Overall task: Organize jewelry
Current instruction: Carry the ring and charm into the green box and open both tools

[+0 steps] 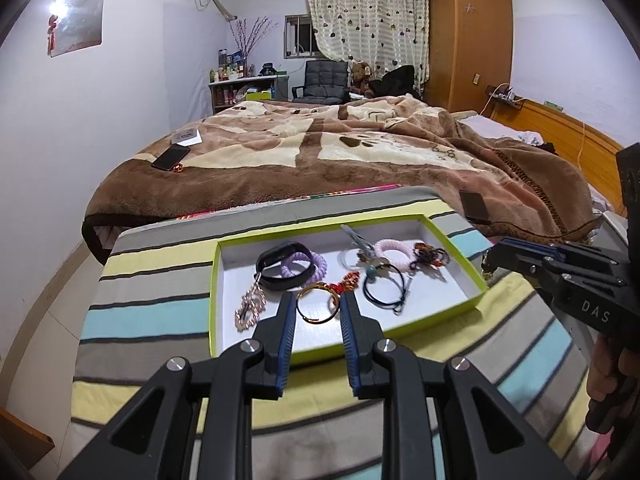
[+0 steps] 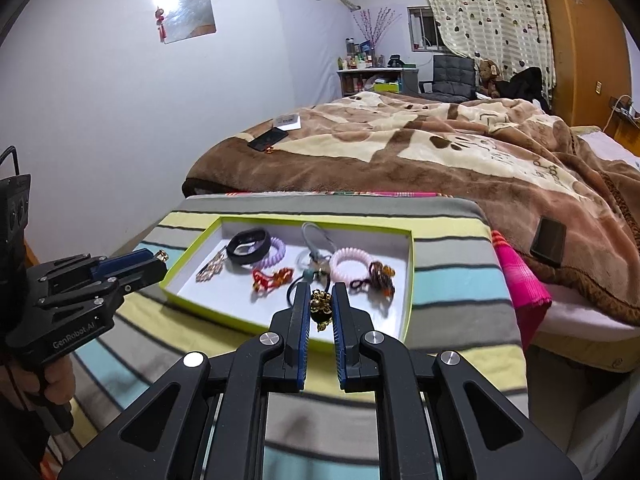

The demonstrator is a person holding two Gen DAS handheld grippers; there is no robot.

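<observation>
A green-rimmed shallow box point(image 1: 478, 282) point(image 2: 408, 280) on a striped cloth holds a black band point(image 1: 282, 262), a purple coil point(image 1: 316, 266), a pink coil point(image 1: 394, 252), a black hair tie point(image 1: 386, 286) and other pieces. My left gripper point(image 1: 318, 304) is shut on a gold bangle point(image 1: 316, 306) over the box's near side. My right gripper point(image 2: 320, 300) is shut on a gold and black beaded piece point(image 2: 321, 308) above the box's near edge. It also shows at the right of the left wrist view point(image 1: 486, 266).
The striped cloth point(image 1: 160, 312) covers a low table in front of a bed with a brown blanket point(image 1: 320, 148). A black phone point(image 1: 474, 206) lies on the blanket near the table's far right corner. Another phone point(image 1: 170, 158) lies far left.
</observation>
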